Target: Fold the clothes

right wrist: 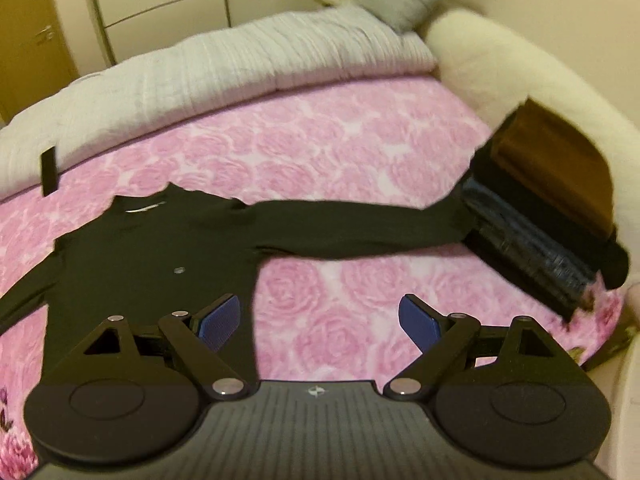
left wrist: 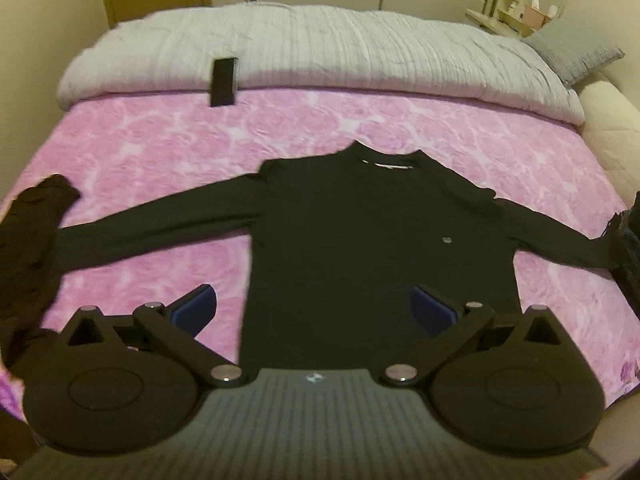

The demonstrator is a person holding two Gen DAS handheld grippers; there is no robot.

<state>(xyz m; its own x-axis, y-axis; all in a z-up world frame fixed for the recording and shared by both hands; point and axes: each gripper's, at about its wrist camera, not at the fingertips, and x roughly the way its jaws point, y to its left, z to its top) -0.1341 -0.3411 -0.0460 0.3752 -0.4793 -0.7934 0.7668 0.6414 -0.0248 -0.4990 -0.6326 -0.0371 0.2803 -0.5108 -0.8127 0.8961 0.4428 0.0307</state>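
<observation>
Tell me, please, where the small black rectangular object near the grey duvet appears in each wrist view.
Left wrist view: the black rectangular object is upper left of centre, lying across the front edge of the grey duvet.
Right wrist view: the object is at the far left, on the same duvet edge.
Shared landmark: the black long-sleeved shirt spread on the pink bedcover.

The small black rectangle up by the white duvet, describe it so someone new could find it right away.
Start at the pink rose-patterned bedspread and follow it to the rolled white duvet at the far side. The flat black rectangle leans across that seam, left of the spread black sweater: hard-edged and small, unlike any garment.
</observation>
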